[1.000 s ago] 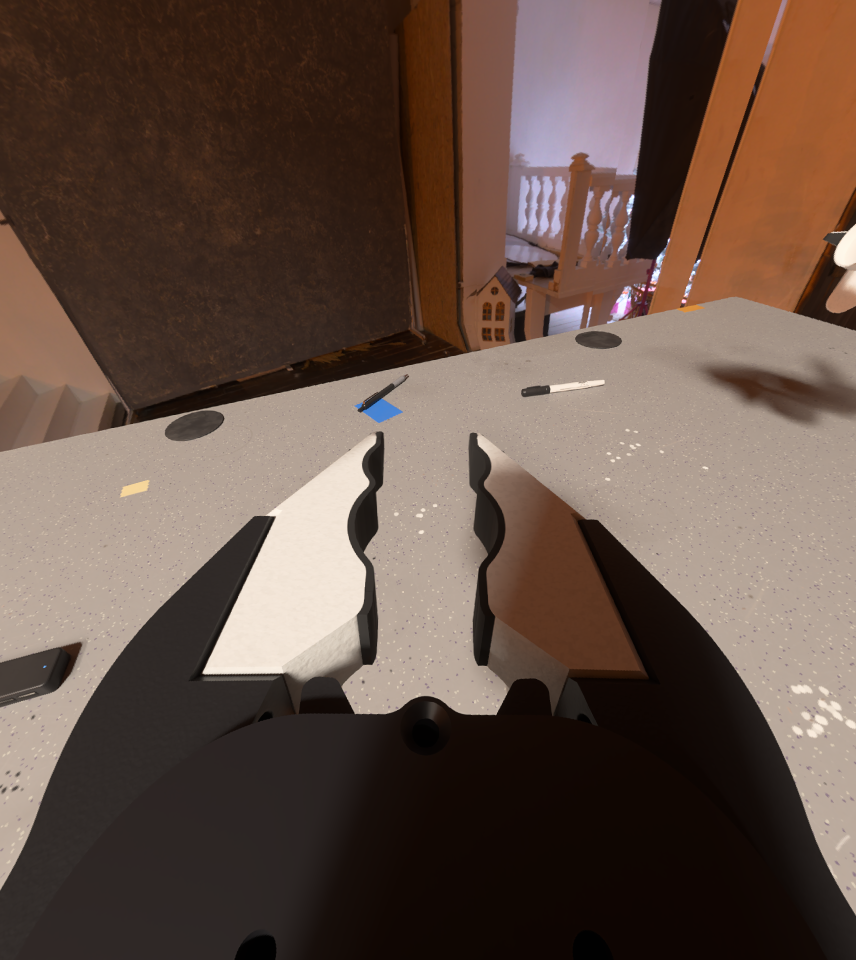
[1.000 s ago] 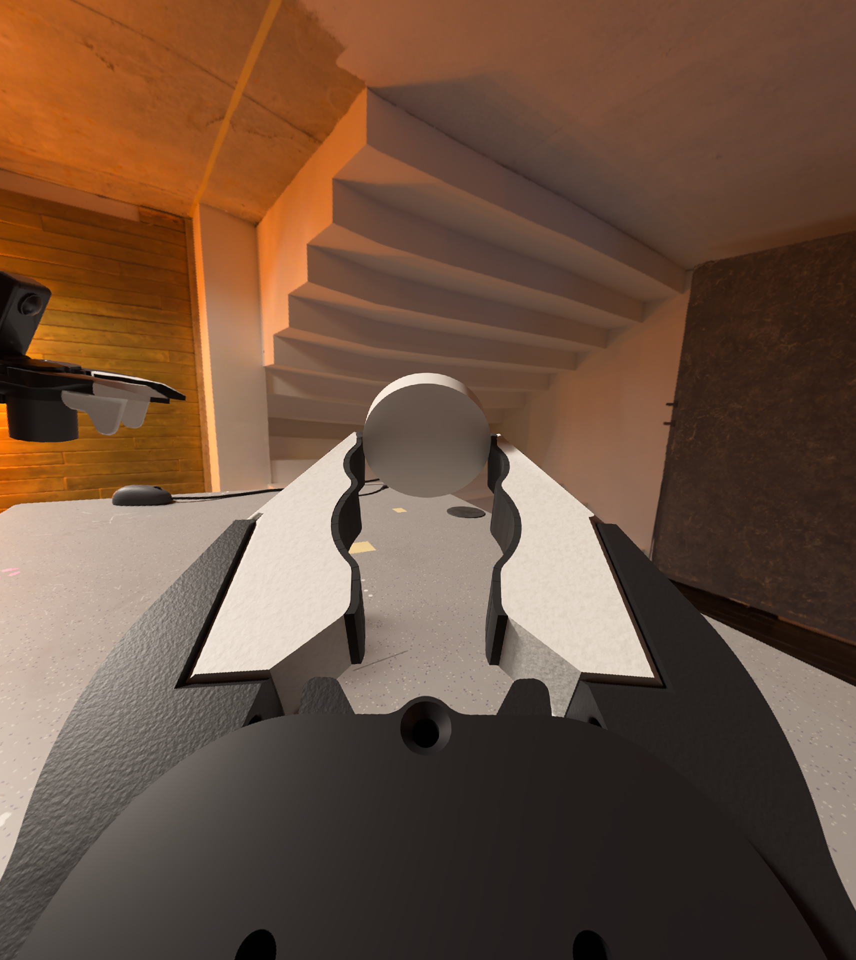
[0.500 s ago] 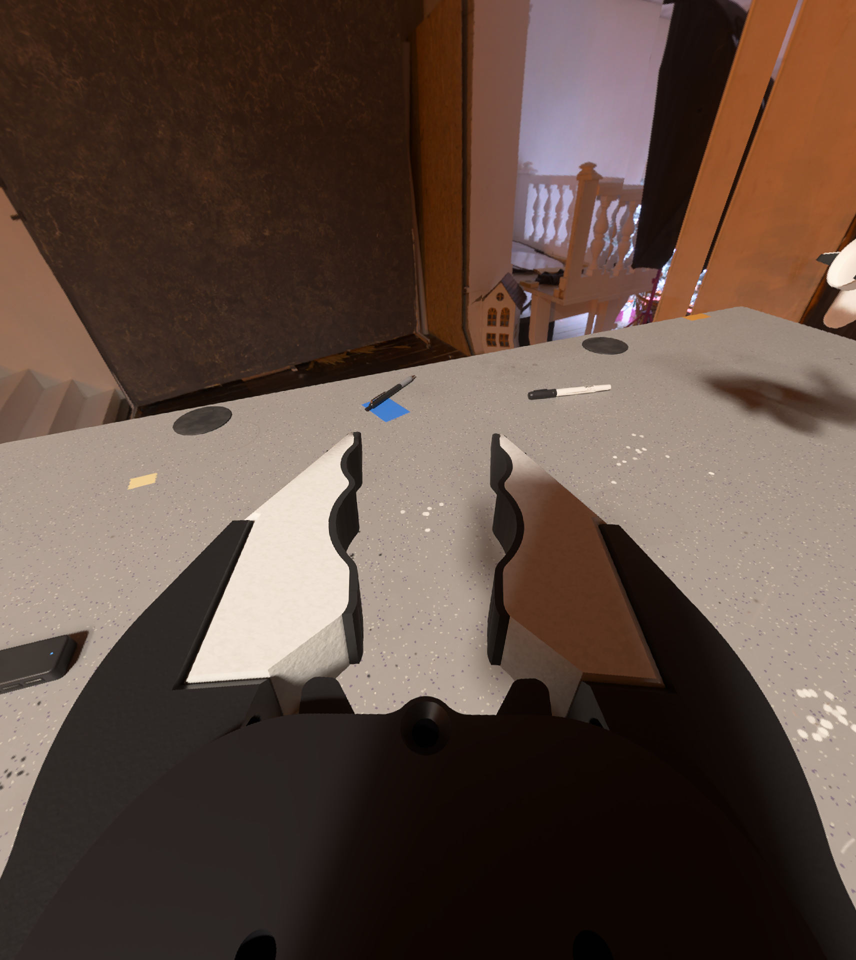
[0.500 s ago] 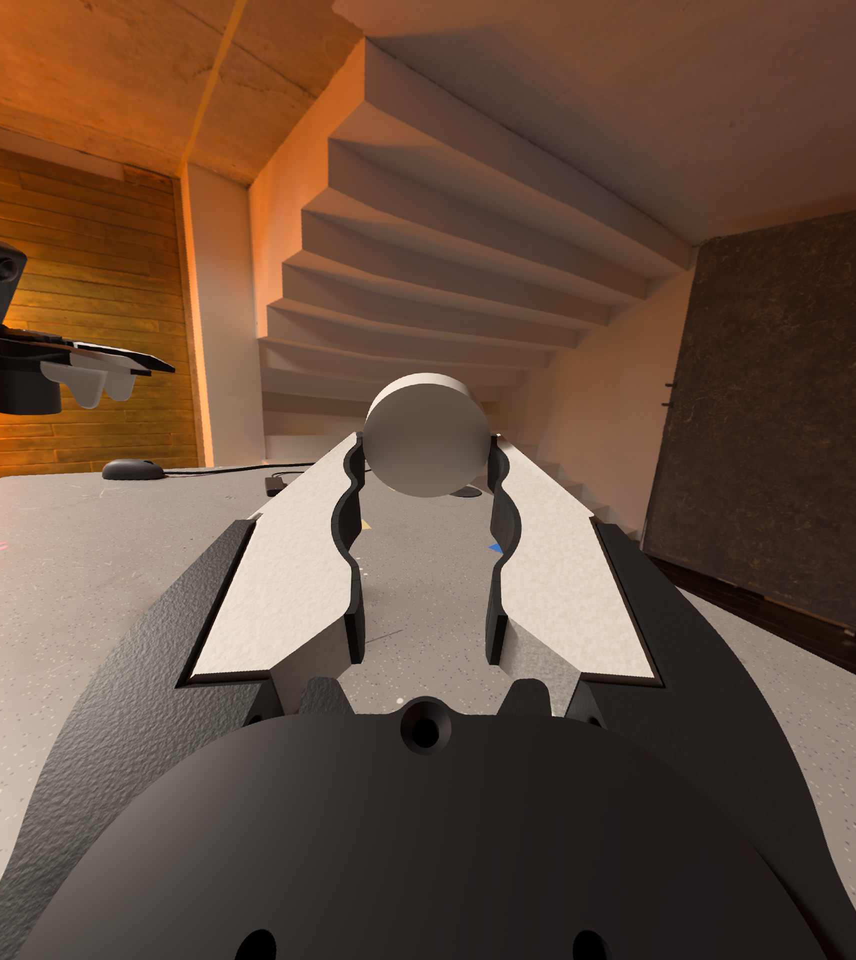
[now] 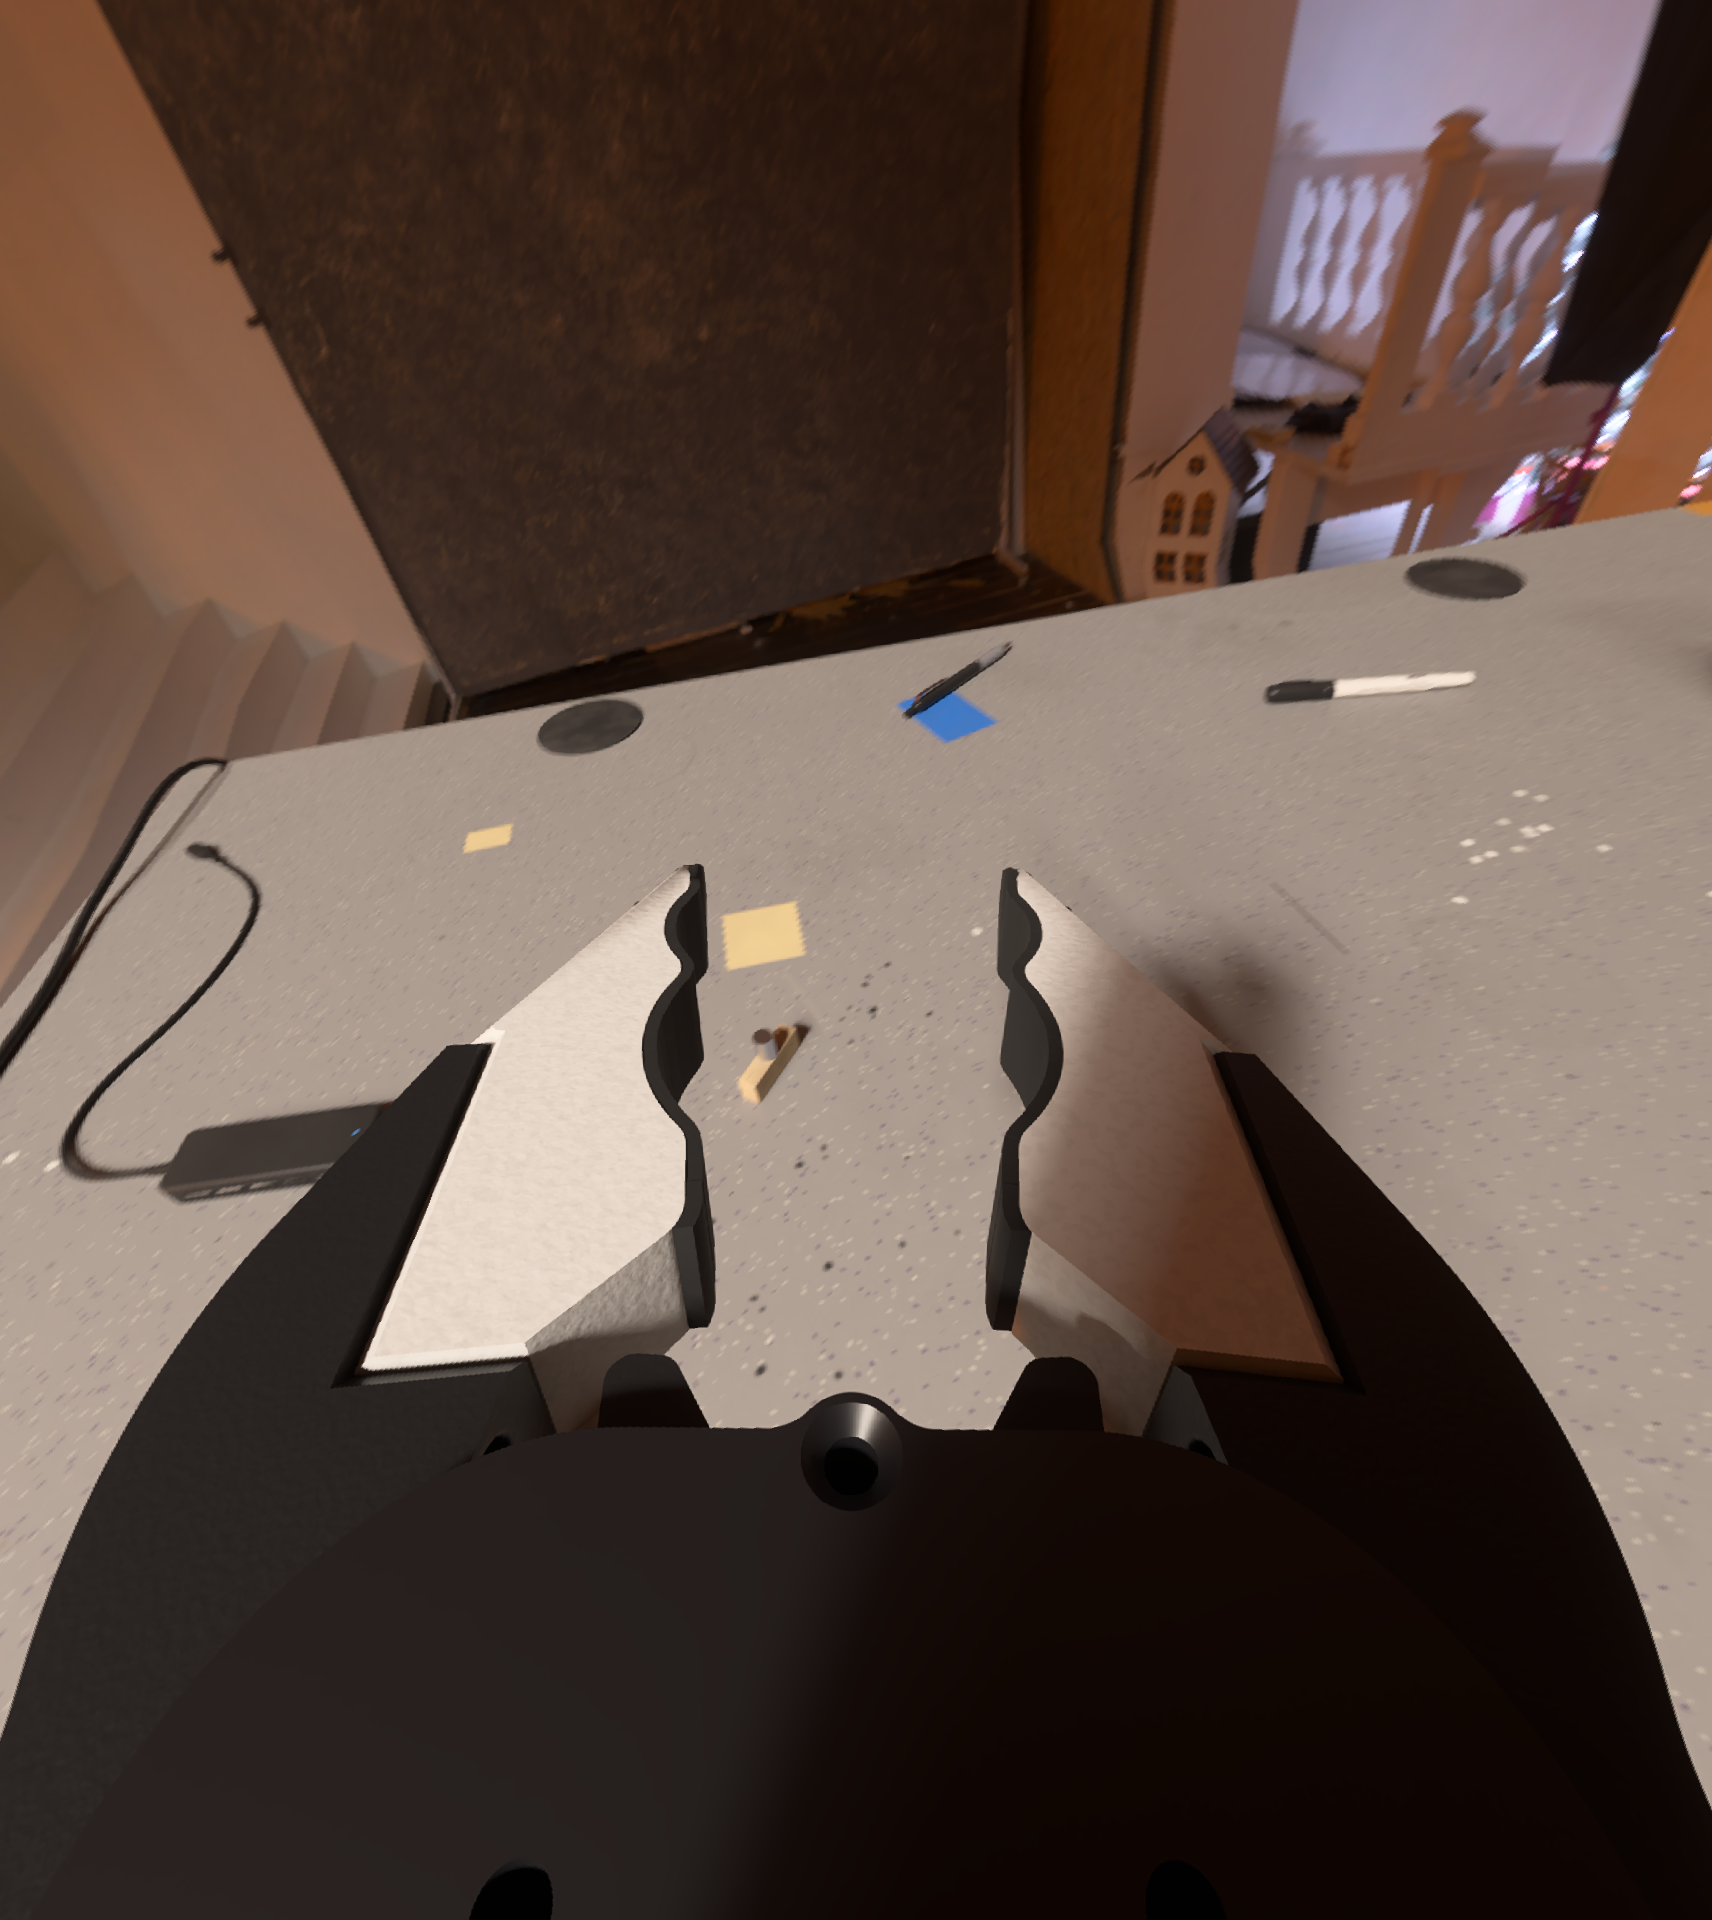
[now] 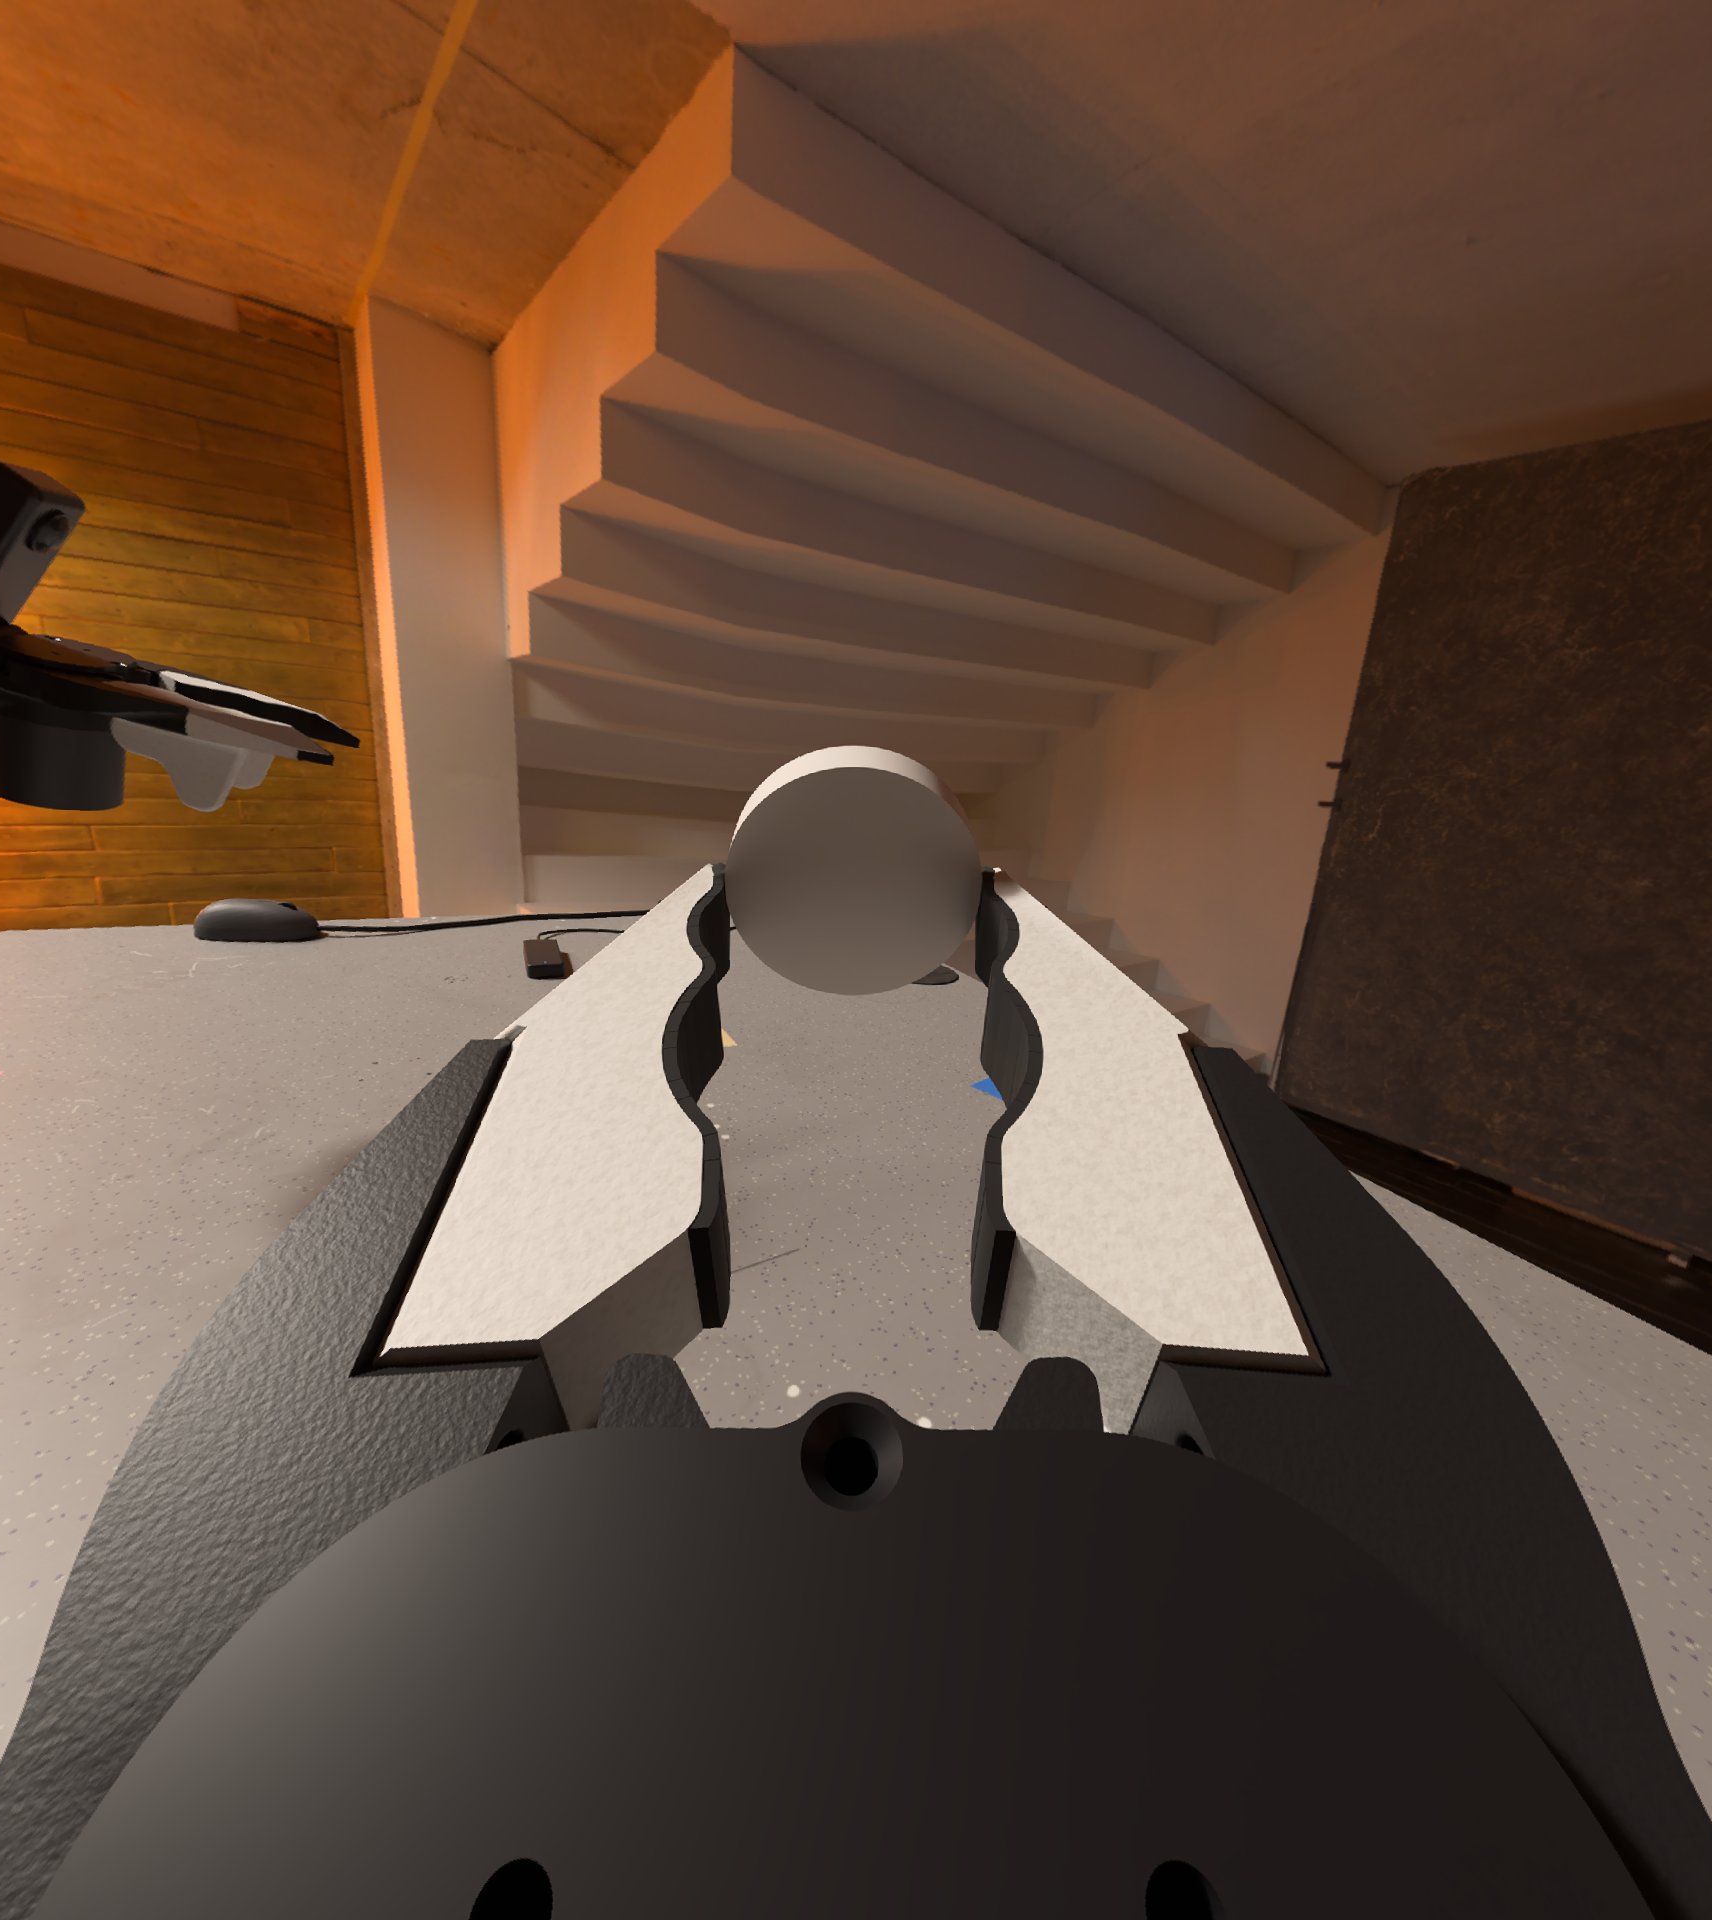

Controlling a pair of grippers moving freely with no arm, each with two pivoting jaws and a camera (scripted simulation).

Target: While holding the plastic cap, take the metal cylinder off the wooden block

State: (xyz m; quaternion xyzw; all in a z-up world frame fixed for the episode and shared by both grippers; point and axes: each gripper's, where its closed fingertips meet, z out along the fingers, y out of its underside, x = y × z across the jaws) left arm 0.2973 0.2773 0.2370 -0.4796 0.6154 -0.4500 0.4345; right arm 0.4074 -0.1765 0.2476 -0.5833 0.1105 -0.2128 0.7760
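In the left wrist view a small pale wooden block (image 5: 772,1070) lies on the grey table (image 5: 1351,1039), with a short dark metal cylinder (image 5: 763,1037) standing on its far end. My left gripper (image 5: 849,894) is open and empty, held well above the table, and the block shows between its fingers, nearer the left one. My right gripper (image 6: 852,883) is shut on the round pale plastic cap (image 6: 852,868), held at the fingertips above the table. The left gripper also shows at the far left of the right wrist view (image 6: 317,743).
Yellow patches (image 5: 764,935) and a blue patch (image 5: 951,717) mark the table. A black pen (image 5: 966,670), a white marker (image 5: 1371,686), two black discs (image 5: 590,725), a dark hub with a cable (image 5: 270,1148) and a mouse (image 6: 254,920) lie around. The far table edge drops off.
My left gripper has opened wider and turned left and downward, so the block with the cylinder has come into view. My right gripper keeps the cap and has swung slightly.
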